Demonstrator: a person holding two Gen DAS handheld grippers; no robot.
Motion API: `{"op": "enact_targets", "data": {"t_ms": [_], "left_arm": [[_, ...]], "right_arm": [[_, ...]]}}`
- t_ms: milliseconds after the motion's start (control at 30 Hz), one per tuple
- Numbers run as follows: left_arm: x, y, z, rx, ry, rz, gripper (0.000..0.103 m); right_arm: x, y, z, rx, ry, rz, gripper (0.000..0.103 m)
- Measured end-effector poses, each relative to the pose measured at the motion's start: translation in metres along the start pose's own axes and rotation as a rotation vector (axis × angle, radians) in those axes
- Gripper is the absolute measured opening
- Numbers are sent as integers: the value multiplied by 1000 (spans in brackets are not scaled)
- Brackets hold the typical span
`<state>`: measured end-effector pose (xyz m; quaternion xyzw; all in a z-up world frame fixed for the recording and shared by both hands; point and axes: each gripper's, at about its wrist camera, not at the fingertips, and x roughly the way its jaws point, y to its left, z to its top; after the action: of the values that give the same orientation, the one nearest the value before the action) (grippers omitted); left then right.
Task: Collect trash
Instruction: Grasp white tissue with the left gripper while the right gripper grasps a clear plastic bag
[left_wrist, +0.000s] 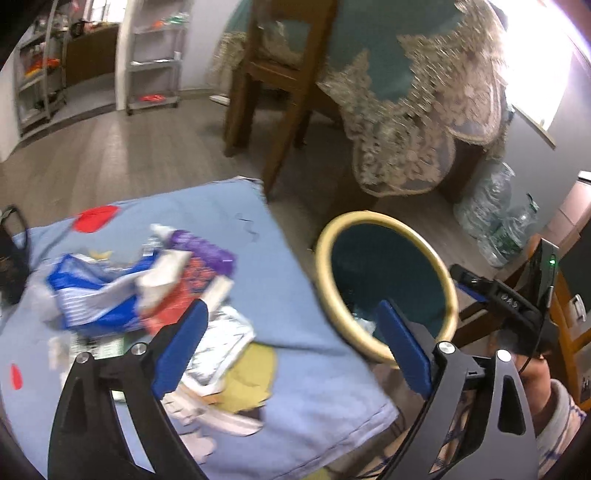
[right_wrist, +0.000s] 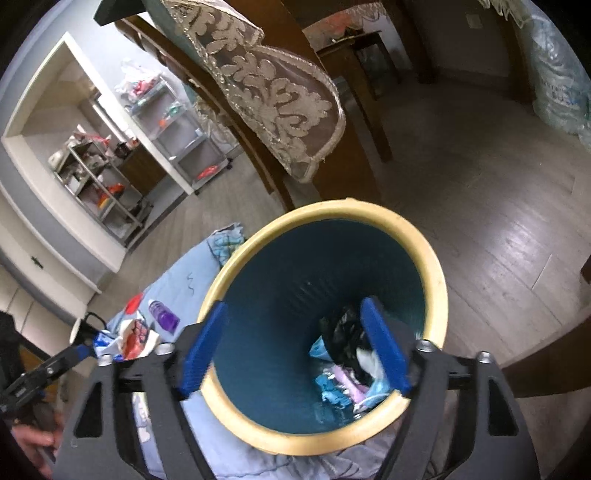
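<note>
A teal waste bin with a cream rim stands at the right edge of a light blue cloth. Wrappers and papers lie in its bottom. A pile of trash lies on the cloth: a blue-white bag, a red-patterned wrapper, a purple bottle, a silver foil piece, a yellow paper. My left gripper is open and empty above the pile's right side. My right gripper is open and empty over the bin's mouth.
A wooden chair and a table with a lace cloth stand behind the bin. Clear plastic bottles in bags sit on the floor at right. Metal shelves line the far wall. A black bag lies at the cloth's left edge.
</note>
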<state>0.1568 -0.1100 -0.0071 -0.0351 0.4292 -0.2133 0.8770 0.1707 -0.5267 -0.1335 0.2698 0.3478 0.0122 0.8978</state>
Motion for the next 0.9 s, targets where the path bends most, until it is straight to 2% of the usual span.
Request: {"op": "enact_targets", "data": {"t_ms": [167,467,667,833,900], "left_arm": [[-27,40,-8,-43,-31,79,94],[-68,127,-37,-206,-73,238,94],[-70,186,-60,-343,-32,352,94],[-50,205,-64,-395,22,324,90],[-39,207,-65,-391,53,304,80]], "right_arm": [[-6,5,-1,-26,-20,-26,88],[-9,18,-4,-62,-17,-37,89],[-7,33,-8,-105,-1,-39,89],[-7,42,-11,-136,2,-47,89],[-7,44,-13,-148,2,-54,89]]}}
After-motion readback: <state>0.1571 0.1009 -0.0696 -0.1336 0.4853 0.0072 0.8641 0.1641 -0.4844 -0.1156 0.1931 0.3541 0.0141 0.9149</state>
